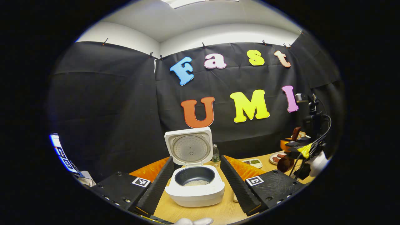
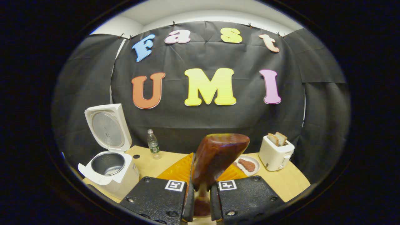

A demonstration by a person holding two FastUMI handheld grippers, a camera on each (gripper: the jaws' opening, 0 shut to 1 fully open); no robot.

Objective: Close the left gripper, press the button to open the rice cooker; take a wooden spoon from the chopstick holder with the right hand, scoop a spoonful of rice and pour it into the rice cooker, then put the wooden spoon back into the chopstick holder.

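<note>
White rice cooker [image 1: 195, 187] open ahead of spread left claw [image 1: 195, 175], rice inside; right claw [image 2: 201, 200] pinches wooden spoon [image 2: 215, 159]; we judge return pending.

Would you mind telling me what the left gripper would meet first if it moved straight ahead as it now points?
Probably the open rice cooker, which sits directly ahead between the left gripper fingers; its distance is unclear.

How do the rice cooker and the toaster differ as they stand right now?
The rice cooker stands with its lid up and its inner pot exposed; the toaster has bread slices sticking out of its top. The rice cooker sits at the table's left, the toaster at its right. Both are white.
</note>
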